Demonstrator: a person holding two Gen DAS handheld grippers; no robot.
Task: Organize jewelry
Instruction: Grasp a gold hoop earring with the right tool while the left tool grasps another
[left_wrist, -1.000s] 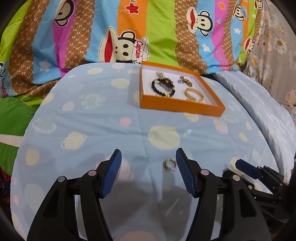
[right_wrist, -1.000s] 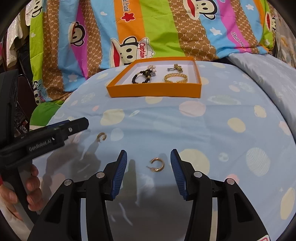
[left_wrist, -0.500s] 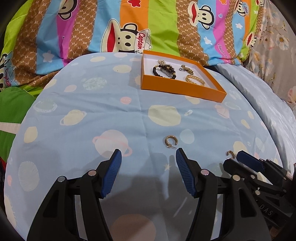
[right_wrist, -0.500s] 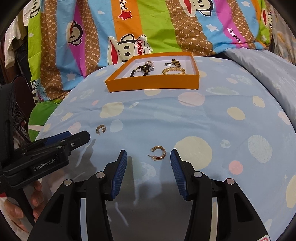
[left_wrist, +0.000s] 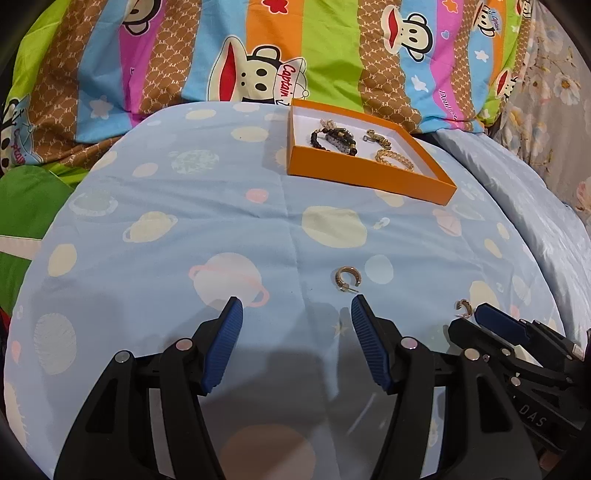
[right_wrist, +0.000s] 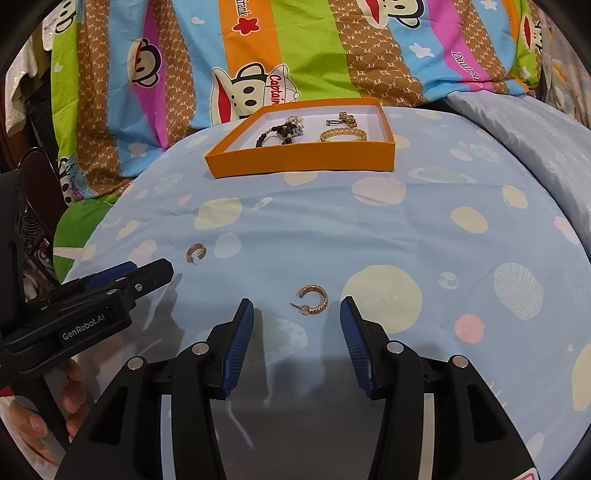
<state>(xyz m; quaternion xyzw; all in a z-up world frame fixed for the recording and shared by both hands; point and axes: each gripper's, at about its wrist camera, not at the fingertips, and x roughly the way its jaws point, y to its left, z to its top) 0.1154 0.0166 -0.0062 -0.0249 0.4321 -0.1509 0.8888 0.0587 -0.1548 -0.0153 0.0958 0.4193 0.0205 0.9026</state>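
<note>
Two gold hoop earrings lie on the blue planet-print sheet. One earring (left_wrist: 347, 279) lies just ahead of my open, empty left gripper (left_wrist: 296, 312); it also shows in the right wrist view (right_wrist: 196, 252). The other earring (right_wrist: 313, 299) lies between the tips of my open, empty right gripper (right_wrist: 297, 313); in the left wrist view it (left_wrist: 463, 307) lies by the right gripper's tip. The orange tray (left_wrist: 364, 173) (right_wrist: 295, 159) at the back holds a black bead bracelet (left_wrist: 334, 139), a gold chain bracelet (left_wrist: 393, 159) and a small gold piece (left_wrist: 376, 137).
A striped cartoon-monkey quilt (left_wrist: 258, 55) is bunched behind the tray. A green cloth (left_wrist: 22, 206) lies off the left edge. A pale blue pillow (left_wrist: 535, 206) lies at the right. The sheet (left_wrist: 184, 206) curves down at its sides.
Both grippers have drawn back toward me. The earrings now lie farther ahead of the fingertips and the tray looks farther away. Both stay open.
</note>
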